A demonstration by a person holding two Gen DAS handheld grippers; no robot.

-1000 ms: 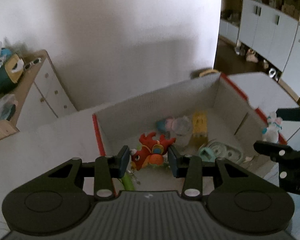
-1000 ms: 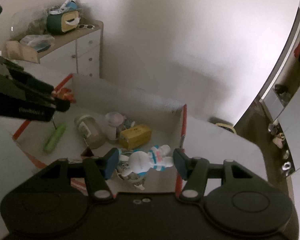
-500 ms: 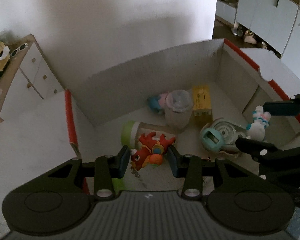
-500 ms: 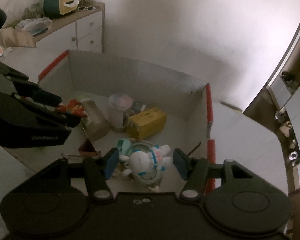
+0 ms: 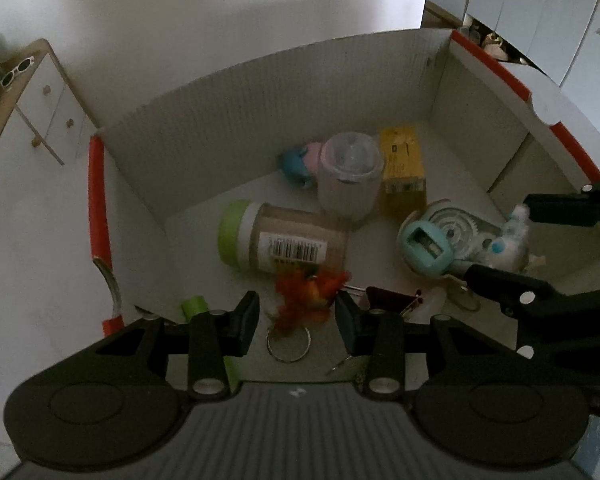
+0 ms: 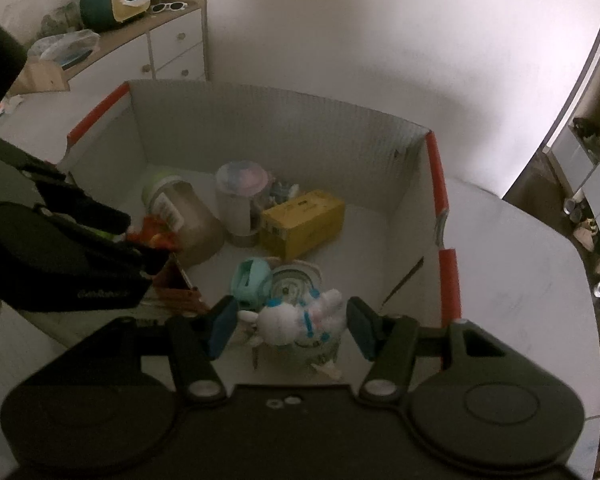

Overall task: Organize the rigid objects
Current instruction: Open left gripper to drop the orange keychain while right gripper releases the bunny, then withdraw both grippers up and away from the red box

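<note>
1. Left wrist view: the left gripper [image 5: 296, 320] hangs over the cardboard box [image 5: 260, 92], with the red-orange keychain toy [image 5: 306, 294] between its narrowly spaced jaws (blurred; I cannot tell if the pads press it), probably for dropping among the stored items.
2. Right wrist view: the right gripper [image 6: 286, 326] has the white bunny figure [image 6: 296, 318] between moderately spread jaws, gaps showing either side, just above the teal tape dispenser [image 6: 276, 280].

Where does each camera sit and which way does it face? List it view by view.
Left wrist: on the left gripper, looking steeply down into the cardboard box; its own fingers frame a red toy; the right gripper shows at right.
Right wrist: on the right gripper, looking down into the box from the other side; fingers frame a white bunny toy; the left gripper shows at left.
Shared: box, jar, yellow carton.
</note>
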